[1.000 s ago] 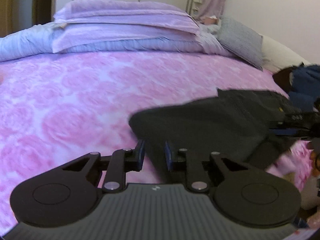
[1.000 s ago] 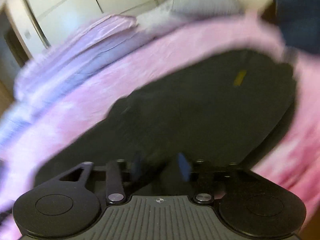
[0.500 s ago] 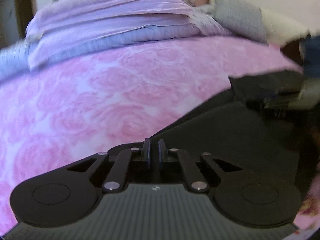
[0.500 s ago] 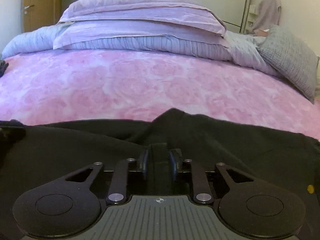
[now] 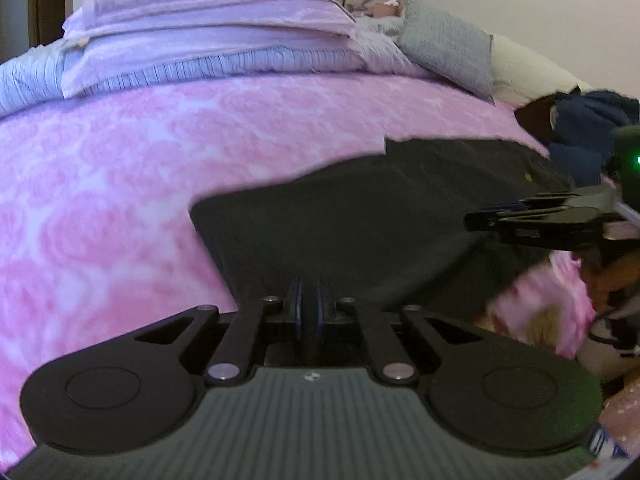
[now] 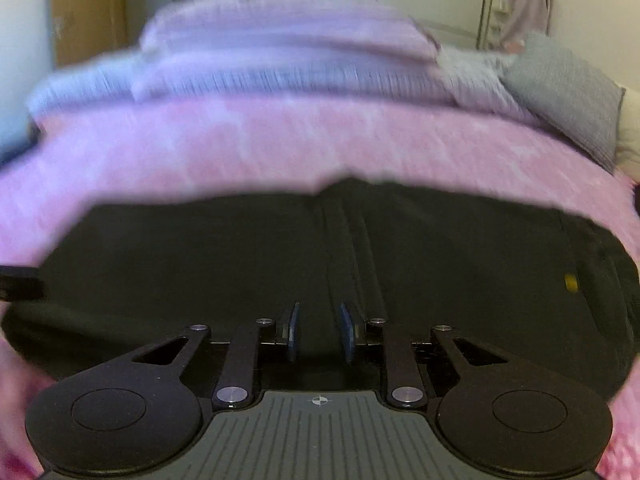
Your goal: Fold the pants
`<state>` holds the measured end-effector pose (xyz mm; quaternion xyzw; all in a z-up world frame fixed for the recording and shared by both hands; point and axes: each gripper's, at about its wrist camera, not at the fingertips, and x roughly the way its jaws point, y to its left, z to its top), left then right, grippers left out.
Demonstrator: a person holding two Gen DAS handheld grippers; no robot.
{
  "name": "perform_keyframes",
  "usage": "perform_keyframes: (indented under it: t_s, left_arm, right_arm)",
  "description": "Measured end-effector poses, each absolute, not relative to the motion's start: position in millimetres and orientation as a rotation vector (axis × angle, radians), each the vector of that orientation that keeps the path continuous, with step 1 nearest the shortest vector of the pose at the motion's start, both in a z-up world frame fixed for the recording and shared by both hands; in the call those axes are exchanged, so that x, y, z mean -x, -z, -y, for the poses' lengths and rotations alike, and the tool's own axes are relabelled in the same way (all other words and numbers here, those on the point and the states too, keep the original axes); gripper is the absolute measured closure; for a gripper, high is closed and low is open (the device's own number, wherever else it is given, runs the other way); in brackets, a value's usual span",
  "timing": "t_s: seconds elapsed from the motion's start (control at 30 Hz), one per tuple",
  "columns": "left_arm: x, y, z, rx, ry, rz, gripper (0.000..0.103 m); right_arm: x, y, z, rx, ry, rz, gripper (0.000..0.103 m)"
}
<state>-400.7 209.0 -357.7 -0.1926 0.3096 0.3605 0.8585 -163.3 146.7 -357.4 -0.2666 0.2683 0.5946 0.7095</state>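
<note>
The pants [image 5: 360, 208] lie on the pink bedspread [image 5: 120, 168], near its front edge, as a broad dark rectangle with a seam running up the middle. They appear already doubled over at least once; the number of layers cannot be confirmed. The left gripper [image 5: 308, 312] is pinched nearly closed on the near hem. The right gripper [image 6: 318, 332] has its fingers parted a narrow way, with cloth between them but no visible contact. Remaining, by judgement: at least one further fold and a final smoothing.
</note>
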Motion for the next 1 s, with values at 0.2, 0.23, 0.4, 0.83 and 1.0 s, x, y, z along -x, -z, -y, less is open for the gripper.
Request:
perform_keyframes:
  t_s: [0.2, 0.23, 0.4, 0.83, 1.0]
  left_arm:
    - [376.3, 367.3, -201.9, 0.374, -0.863, -0.726, 0.099]
    - [375.3, 363.9, -200.2, 0.386, -0.879, -0.734, 0.099]
    - [375.7, 339.8, -182.4, 0.427, -0.921, -0.753, 0.088]
    - [386.0, 306.2, -105.0, 0.416, -0.908, -0.79, 0.067]
    - [389.6, 294.3, -83.9, 0.385, -0.891, -0.772, 0.065]
  right_arm:
    - [181.2, 365.2, -169.0, 0.699, -1.278, -0.542, 0.084]
    - [178.9, 361.2, -168.7, 0.675, -1.27, -0.573, 0.084]
    - [182.0, 334.7, -137.5, 0.574, -1.274, -0.665, 0.043]
    - [210.2, 282.5, -27.1, 0.432, -1.26, -0.751, 0.034]
    - [213.4, 271.2, -8.2, 0.404, -1.246, -0.738, 0.034]
